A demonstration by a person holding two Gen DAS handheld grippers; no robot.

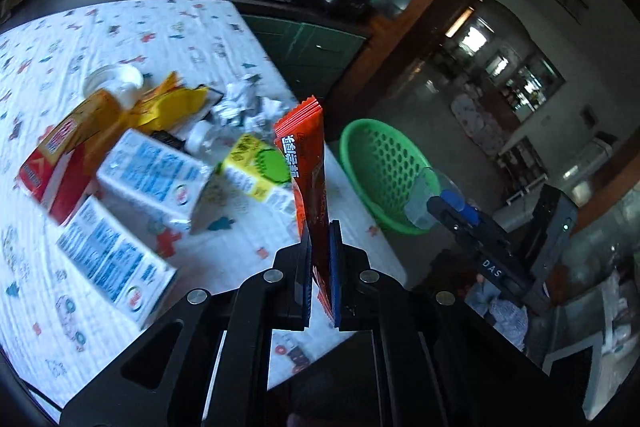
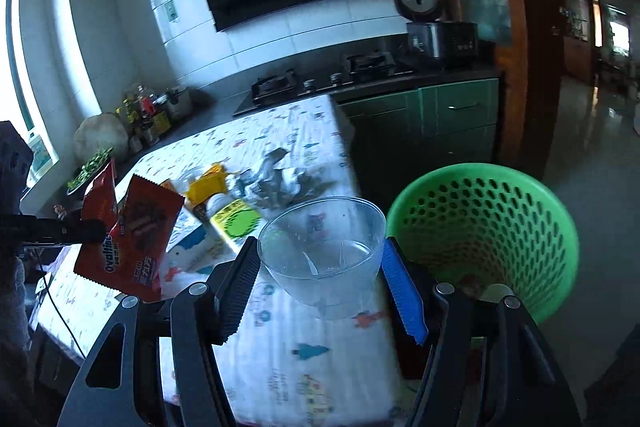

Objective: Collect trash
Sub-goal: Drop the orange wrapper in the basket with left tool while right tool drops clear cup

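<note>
Pinched upright in the left gripper (image 1: 320,227), red wrapper (image 1: 306,155) (right gripper (image 2: 322,259) clasps a clear cup (image 2: 324,251)).

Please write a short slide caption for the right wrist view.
Right tongs grip a clear plastic cup beside the green basket.

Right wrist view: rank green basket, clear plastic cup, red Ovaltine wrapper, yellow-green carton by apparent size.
1. green basket
2. clear plastic cup and red Ovaltine wrapper: look about alike, both close to the camera, so unranked
3. yellow-green carton, partly hidden
</note>
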